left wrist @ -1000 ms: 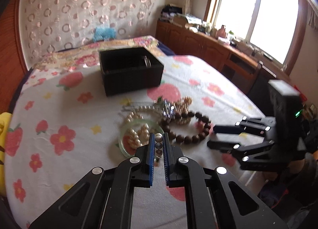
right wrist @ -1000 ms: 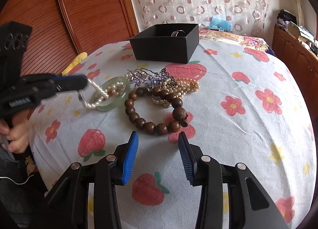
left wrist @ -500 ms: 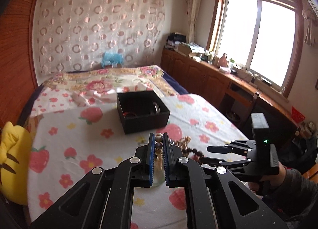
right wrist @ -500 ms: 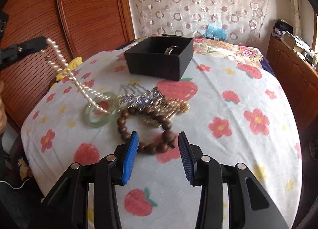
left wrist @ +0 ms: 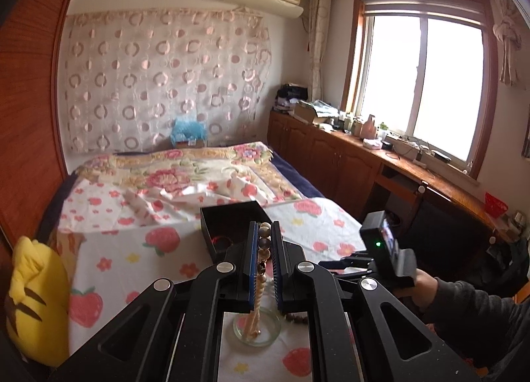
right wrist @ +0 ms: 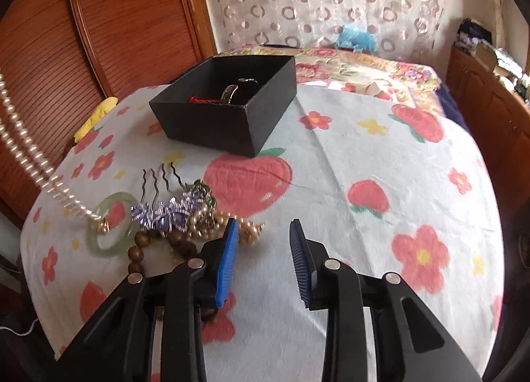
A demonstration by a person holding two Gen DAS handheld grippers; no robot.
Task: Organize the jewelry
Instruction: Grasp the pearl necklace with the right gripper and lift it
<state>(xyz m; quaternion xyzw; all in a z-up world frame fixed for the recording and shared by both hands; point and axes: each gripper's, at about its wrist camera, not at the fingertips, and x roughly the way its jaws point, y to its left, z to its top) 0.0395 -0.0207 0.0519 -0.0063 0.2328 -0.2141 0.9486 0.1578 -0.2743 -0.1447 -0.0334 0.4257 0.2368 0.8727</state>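
My left gripper (left wrist: pixel 264 236) is shut on a pearl necklace (left wrist: pixel 260 286), raised high over the bed; the strand hangs down into a pale green jade bangle (left wrist: pixel 256 335). In the right wrist view the necklace (right wrist: pixel 29 157) stretches from the upper left down to the bangle (right wrist: pixel 111 224). My right gripper (right wrist: pixel 263 233) is open and empty, low over the sheet beside the jewelry pile: a purple hair comb (right wrist: pixel 165 206), gold-pearl pieces (right wrist: pixel 205 221) and a brown wooden bead bracelet (right wrist: pixel 139 251). A black box (right wrist: pixel 228 104) holding a red cord and a silver bangle stands beyond.
The bed has a white sheet with strawberries and flowers (right wrist: pixel 381 157). A yellow plush (left wrist: pixel 36 296) lies at the bed's left edge by the wooden wardrobe (right wrist: pixel 82 27). Wooden cabinets (left wrist: pixel 347 163) with clutter run under the window on the right.
My left gripper has risen further with the pearl necklace, pulling the strand taut out of the bangle. My right gripper has moved forward and lower toward the jewelry pile, still open.
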